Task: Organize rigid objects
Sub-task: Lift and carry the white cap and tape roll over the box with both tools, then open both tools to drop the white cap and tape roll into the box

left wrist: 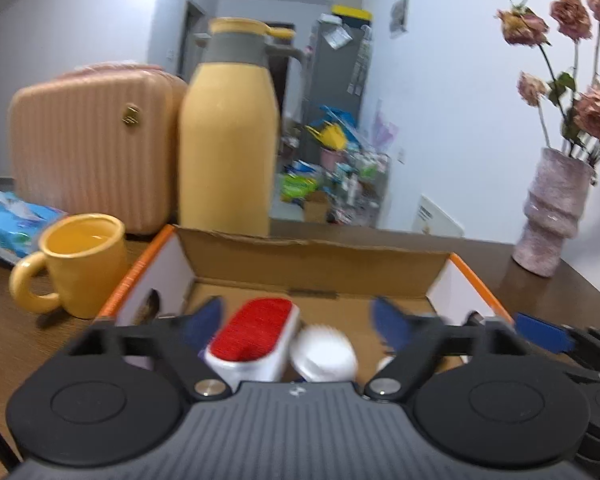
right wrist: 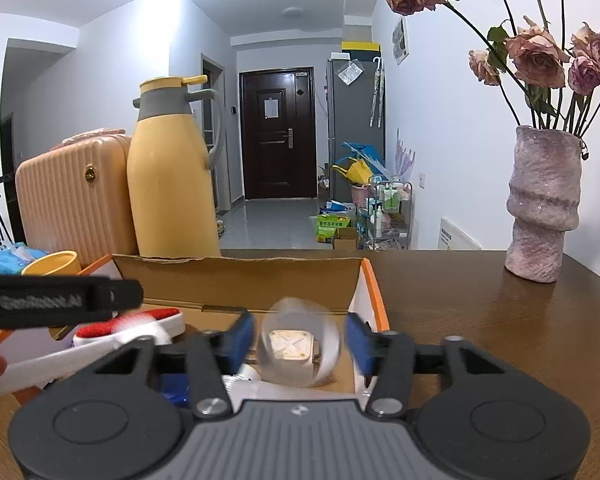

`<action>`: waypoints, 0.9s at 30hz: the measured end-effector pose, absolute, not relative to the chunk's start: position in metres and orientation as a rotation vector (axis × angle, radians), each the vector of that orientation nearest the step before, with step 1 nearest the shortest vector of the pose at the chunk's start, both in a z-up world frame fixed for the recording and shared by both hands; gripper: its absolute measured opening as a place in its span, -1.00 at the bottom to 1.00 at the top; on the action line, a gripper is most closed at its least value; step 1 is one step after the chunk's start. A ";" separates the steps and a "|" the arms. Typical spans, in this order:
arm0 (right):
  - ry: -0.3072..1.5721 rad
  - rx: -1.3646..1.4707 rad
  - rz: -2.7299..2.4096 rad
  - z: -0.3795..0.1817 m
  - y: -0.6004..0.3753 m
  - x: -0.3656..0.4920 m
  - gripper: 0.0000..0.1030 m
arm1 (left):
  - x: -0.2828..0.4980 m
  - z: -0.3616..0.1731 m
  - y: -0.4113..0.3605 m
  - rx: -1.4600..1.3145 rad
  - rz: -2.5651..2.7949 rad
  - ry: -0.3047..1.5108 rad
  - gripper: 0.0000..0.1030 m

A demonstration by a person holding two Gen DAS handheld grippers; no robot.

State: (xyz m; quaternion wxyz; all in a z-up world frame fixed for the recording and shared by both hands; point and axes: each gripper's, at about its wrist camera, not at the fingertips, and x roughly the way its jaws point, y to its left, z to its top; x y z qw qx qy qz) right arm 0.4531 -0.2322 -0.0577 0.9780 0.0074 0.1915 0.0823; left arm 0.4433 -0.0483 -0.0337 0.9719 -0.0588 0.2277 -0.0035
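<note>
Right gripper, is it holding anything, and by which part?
Nothing: the right gripper is open, its pads clear of the blurred clear object over the cardboard box.

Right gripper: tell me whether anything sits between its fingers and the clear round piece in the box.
Nothing visible does. The right gripper is open, and the blurred clear round piece shows directly between its blue pads, over the cardboard box. The red-topped brush lies off to the left, outside that gap.
</note>
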 end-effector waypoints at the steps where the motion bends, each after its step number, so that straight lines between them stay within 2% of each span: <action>1: 0.379 0.017 0.162 -0.057 -0.233 0.452 0.59 | 0.441 -0.033 -0.048 -0.119 0.014 0.449 1.00; 3: 0.351 0.023 0.152 -0.055 -0.234 0.448 0.92 | 0.438 -0.031 -0.046 -0.113 0.041 0.425 1.00; 4: 0.339 0.026 0.147 -0.054 -0.235 0.446 1.00 | 0.437 -0.030 -0.045 -0.117 0.050 0.416 1.00; 27: 0.329 0.031 0.117 -0.049 -0.238 0.437 1.00 | 0.432 -0.027 -0.035 -0.138 0.084 0.406 1.00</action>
